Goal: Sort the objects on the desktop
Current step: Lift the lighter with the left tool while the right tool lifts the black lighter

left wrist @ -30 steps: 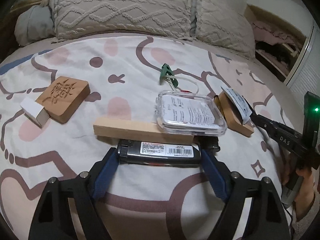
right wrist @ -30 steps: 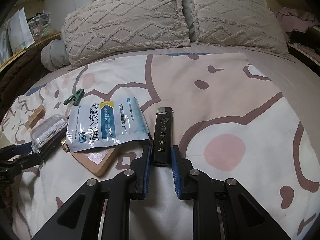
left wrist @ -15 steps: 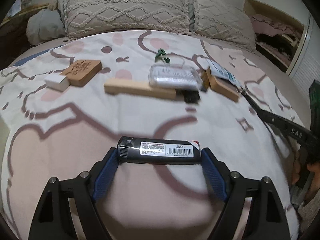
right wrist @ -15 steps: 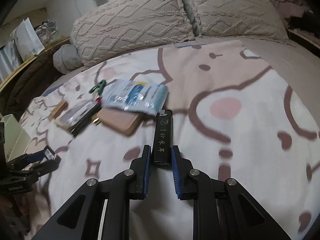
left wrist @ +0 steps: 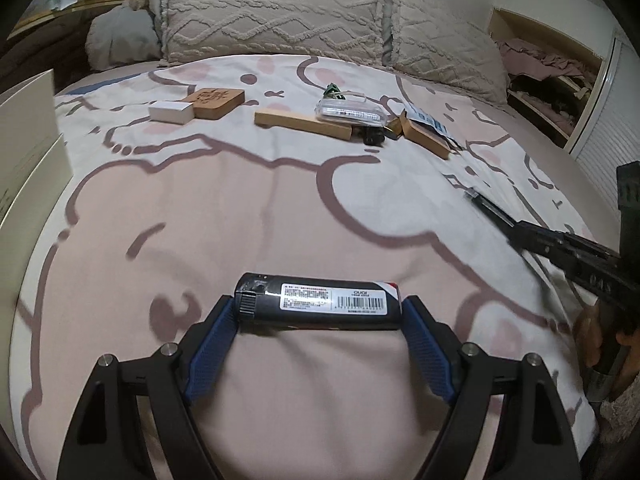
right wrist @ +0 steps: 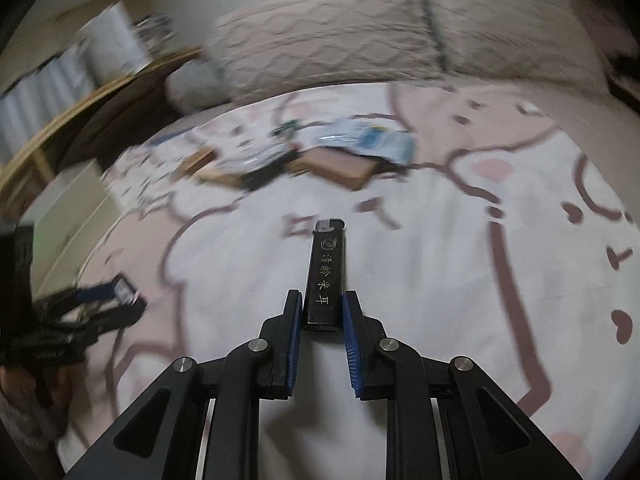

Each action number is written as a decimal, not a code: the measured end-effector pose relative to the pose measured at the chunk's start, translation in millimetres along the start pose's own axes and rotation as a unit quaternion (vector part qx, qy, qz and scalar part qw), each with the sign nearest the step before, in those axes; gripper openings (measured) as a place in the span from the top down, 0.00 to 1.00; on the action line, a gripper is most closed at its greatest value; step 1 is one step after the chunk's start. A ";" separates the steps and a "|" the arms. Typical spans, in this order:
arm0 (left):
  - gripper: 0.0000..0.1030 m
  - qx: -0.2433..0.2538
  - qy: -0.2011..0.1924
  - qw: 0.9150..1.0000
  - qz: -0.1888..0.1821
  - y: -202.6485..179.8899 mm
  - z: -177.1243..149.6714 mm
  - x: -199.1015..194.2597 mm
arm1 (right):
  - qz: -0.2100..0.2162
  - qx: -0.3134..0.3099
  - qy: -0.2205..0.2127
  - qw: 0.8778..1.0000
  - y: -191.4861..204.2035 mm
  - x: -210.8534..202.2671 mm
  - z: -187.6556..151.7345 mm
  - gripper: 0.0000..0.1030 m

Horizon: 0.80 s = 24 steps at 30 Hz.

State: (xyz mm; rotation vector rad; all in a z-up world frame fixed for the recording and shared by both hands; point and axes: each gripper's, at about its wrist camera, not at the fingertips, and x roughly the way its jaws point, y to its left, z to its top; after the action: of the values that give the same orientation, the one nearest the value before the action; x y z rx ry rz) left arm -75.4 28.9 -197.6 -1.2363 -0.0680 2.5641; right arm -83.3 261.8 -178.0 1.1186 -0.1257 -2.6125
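Pinching lighters – left claw (left wrist: 320, 312) lengthwise, right claw (right wrist: 320, 320) sideways – bare quilt (left wrist: 280, 208) around; clutter far.

Straight ahead of my gripper, past the patterned bedspread (left wrist: 280, 200), two knitted pillows (left wrist: 272, 12) lean at the head of the bed. Off to my left stands a pale box (left wrist: 28, 152). To my far right, an open shelf (left wrist: 548, 64) holds crumpled clothes.
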 end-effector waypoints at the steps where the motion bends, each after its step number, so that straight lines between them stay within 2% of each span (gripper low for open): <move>1: 0.20 -0.001 -0.001 1.000 0.001 0.0 -2.5 -2.5 | 0.002 -0.025 0.000 1.000 12.4 -2.9 -2.4 0.80; 6: 0.20 0.000 -0.009 1.000 0.017 -1.7 -12.1 -11.7 | 0.026 -0.088 0.001 0.996 45.4 -17.2 -16.5 0.80; 10: 0.20 -0.001 -0.011 1.000 0.027 -2.6 -17.2 -15.4 | 0.067 -0.121 0.024 0.990 64.0 -24.6 -31.9 0.80; 12: 0.20 0.001 -0.012 0.999 0.031 -3.5 -18.9 -15.8 | 0.073 -0.137 0.033 0.987 72.0 -26.8 -39.5 0.80; 14: 0.20 0.004 -0.012 0.999 0.033 -4.1 -19.4 -15.8 | 0.065 -0.148 0.043 0.986 77.9 -24.0 -45.1 0.80; 17: 0.19 0.003 -0.011 0.999 0.033 -3.3 -19.7 -15.1 | 0.026 -0.161 0.062 0.985 84.4 -13.3 -49.7 0.79; 21: 0.19 0.002 -0.011 0.999 0.032 -3.2 -19.5 -14.7 | 0.007 -0.165 0.058 0.985 83.7 -14.1 -50.4 0.79; 24: 0.19 0.003 -0.011 0.999 0.033 -3.0 -19.5 -15.1 | -0.035 -0.160 0.052 0.985 78.5 -15.7 -49.5 0.76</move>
State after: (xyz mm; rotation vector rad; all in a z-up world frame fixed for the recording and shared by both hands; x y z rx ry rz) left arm -50.7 25.9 -198.0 -1.2274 -0.0249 2.6317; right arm -19.0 193.6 -186.2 1.1550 0.3492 -2.5066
